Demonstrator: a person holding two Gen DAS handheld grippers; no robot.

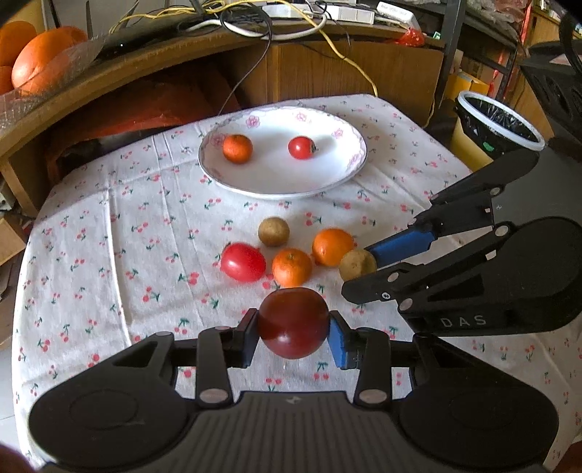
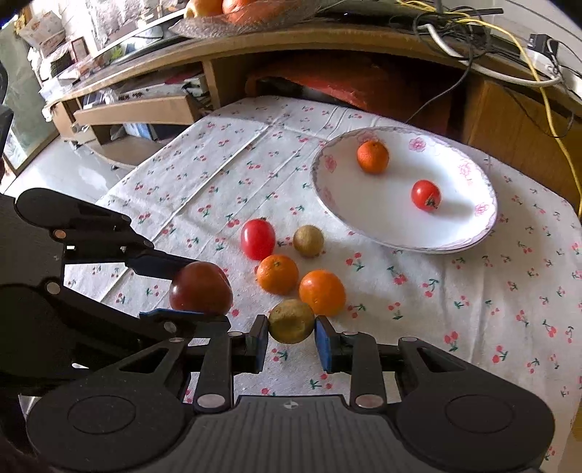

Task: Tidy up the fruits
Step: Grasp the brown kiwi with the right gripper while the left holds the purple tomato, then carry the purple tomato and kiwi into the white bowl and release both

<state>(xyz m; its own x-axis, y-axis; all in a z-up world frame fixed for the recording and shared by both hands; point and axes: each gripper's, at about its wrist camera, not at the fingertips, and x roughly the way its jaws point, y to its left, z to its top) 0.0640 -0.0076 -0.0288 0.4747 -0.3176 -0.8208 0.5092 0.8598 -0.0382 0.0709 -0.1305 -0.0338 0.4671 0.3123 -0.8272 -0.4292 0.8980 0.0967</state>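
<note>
My left gripper (image 1: 293, 334) is shut on a dark red tomato (image 1: 293, 322), held just above the cherry-print cloth. To its right, my right gripper (image 2: 291, 336) is shut on a brownish-green round fruit (image 2: 291, 321). Loose on the cloth lie a bright red tomato (image 1: 243, 262), two oranges (image 1: 291, 267) (image 1: 333, 246) and a second brownish fruit (image 1: 273, 231). Farther back, the white flowered plate (image 1: 327, 174) holds a small orange (image 1: 237, 148) and a small red tomato (image 1: 301, 147). In the right wrist view the left gripper (image 2: 189, 291) shows at left with the dark tomato (image 2: 200, 287).
A wooden desk (image 1: 145, 62) with cables (image 1: 254, 22) and a dish of large oranges (image 1: 36, 58) stands behind the table. A black-lined bin (image 1: 498, 127) sits off the table's far right corner. The cloth's left half (image 1: 91, 236) is bare.
</note>
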